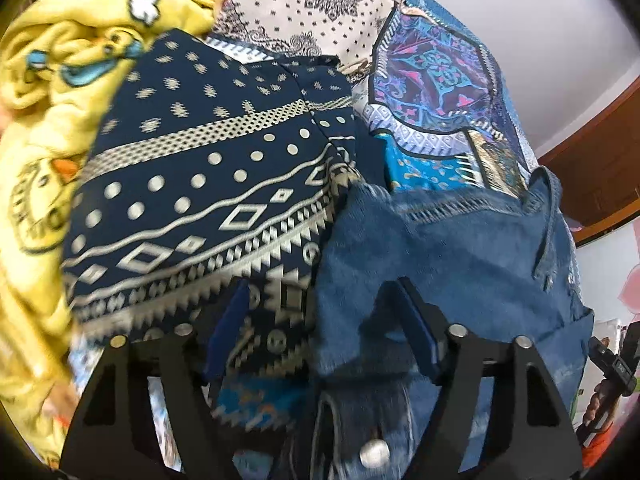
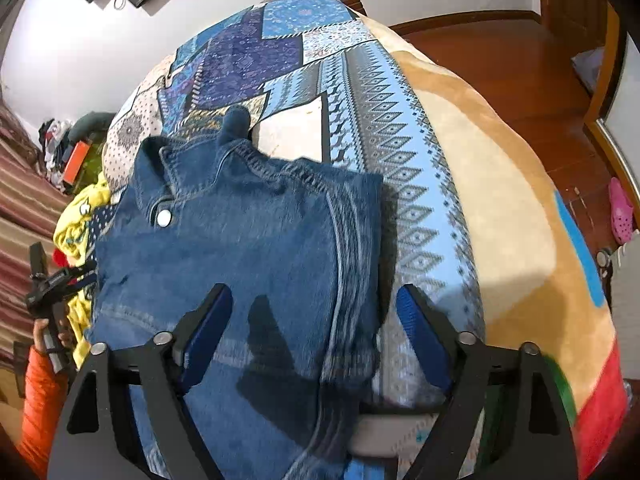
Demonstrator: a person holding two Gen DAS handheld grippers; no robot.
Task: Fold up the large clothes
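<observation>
Hovering low over a bed, both tongs stand spread with nothing pinched between their blue pads. The right tongs (image 2: 316,332) straddle the near right edge of a denim jacket (image 2: 240,240), which lies on the patchwork bedspread (image 2: 360,92) already doubled into a rough rectangle, collar and a metal snap button (image 2: 164,218) turned up on its left side; one dark cuff or sleeve end pokes out at the far edge. The left tongs (image 1: 320,328) hang over the seam where that jacket (image 1: 440,256) meets a navy garment with a cream geometric print (image 1: 208,184), whose fabric is touching the jacket's left side. Beyond it sits a crumpled yellow cartoon-print garment (image 1: 48,92), plainly unfolded. Judging by this, the jacket's fold is nearly done, perhaps needing a last tuck or smoothing, while the navy piece and the yellow one remain. A tan blanket (image 2: 500,200) covers the bed's right side.
</observation>
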